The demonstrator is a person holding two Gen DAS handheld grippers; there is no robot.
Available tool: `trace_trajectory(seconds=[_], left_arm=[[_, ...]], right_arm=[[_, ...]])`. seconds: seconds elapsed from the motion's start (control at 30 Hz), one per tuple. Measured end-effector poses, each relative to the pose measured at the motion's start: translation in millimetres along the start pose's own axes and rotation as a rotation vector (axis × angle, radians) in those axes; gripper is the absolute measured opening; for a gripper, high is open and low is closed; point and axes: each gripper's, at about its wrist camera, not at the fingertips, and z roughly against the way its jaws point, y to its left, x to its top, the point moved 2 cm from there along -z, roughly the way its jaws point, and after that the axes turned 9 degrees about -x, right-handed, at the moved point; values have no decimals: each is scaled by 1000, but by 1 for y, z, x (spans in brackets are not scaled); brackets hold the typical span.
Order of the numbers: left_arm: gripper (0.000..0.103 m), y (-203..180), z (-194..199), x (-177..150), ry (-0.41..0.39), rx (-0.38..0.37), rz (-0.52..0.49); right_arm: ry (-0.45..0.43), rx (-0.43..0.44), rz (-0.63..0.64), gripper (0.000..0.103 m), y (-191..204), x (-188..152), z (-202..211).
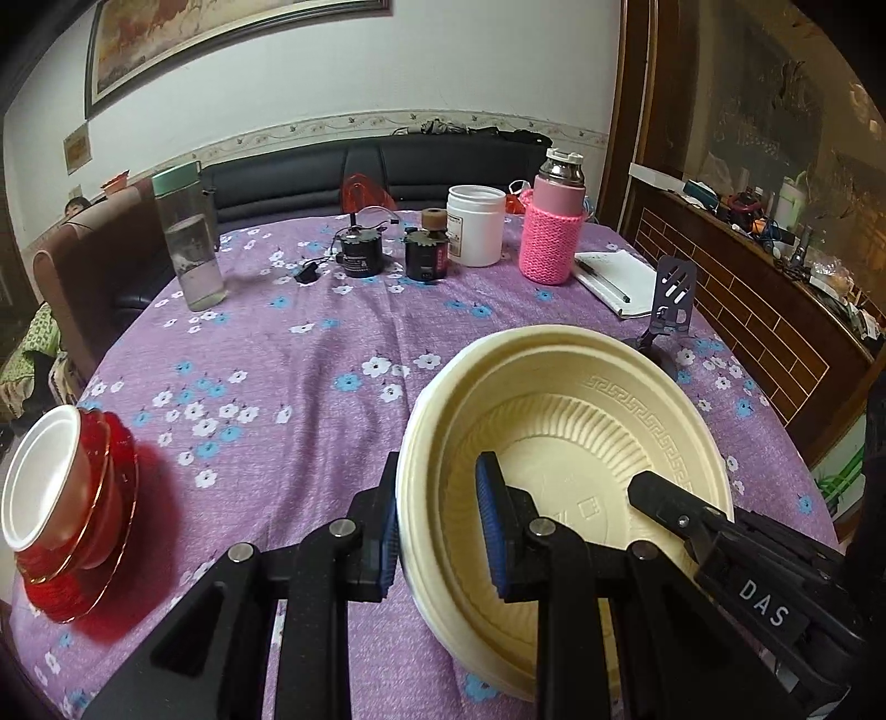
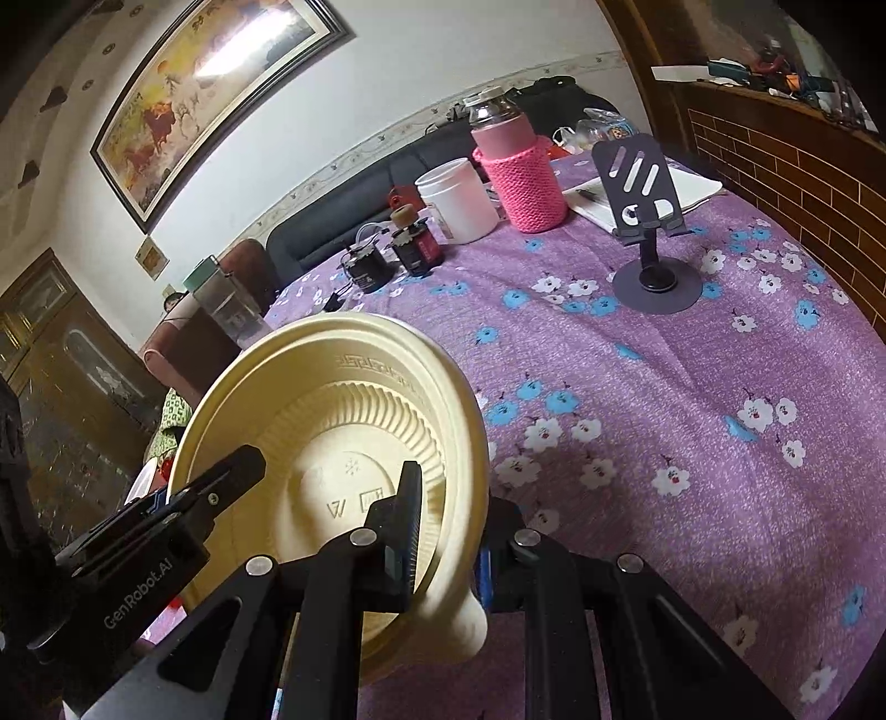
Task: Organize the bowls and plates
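Two grippers are clamped on one stack of cream plates [image 1: 559,399], held tilted above the purple tablecloth [image 1: 288,354]. To its left lies a red-and-white bowl stack [image 1: 66,498]. The near rim is pinched by the left gripper [image 1: 437,531], the opposite rim by the right gripper [image 2: 443,531].

The near rim of the cream plates [image 1: 559,421] is hidden behind the left tongs [image 1: 437,531]. The outer finger [image 2: 487,565] of the right tongs [image 2: 443,548] sits behind the plates. The painting [image 1: 221,39] is cut off at the top edge. Shelf clutter [image 1: 775,221] is too small to make out.
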Motion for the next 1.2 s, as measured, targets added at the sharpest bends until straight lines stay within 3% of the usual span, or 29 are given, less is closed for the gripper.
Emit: trace_trajectory(seconds=[1.2], left_arm=[[24, 52, 52, -29, -41, 39, 99]], right_arm=[[-5, 14, 158, 18, 68, -27, 10]])
